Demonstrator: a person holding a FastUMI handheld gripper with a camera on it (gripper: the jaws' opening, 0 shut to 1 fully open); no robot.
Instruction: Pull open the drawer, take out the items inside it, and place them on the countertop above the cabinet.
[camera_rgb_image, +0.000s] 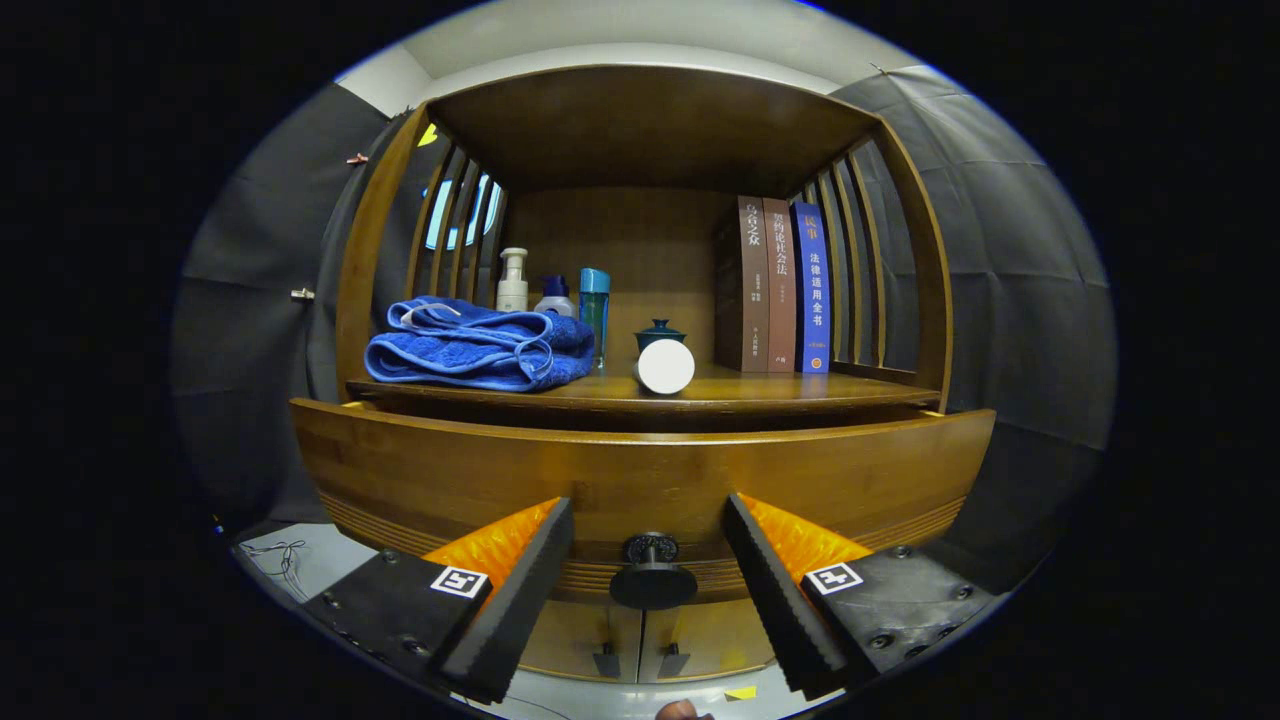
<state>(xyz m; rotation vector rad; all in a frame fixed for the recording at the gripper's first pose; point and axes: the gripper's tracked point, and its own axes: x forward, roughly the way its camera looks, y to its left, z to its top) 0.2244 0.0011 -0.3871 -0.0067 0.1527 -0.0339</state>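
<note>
The tongs (648, 590) stand spread apart in the lower middle of the frame, with the dark drawer knob (652, 578) in the gap between the fingers and clear room on either side of it. The drawer front (640, 475) stands slightly out from the cabinet, leaving a narrow dark slit along its top edge. Above, the tabletop (760, 388) is crowded at left by a folded blue towel (478, 345) with bottles (553, 290) behind it. A white cylinder (665, 366) sits at the front edge in the middle, a small lidded pot (660, 333) just behind. Books (778, 285) stand at right rear. Bare wood lies open ahead of the books.
</note>
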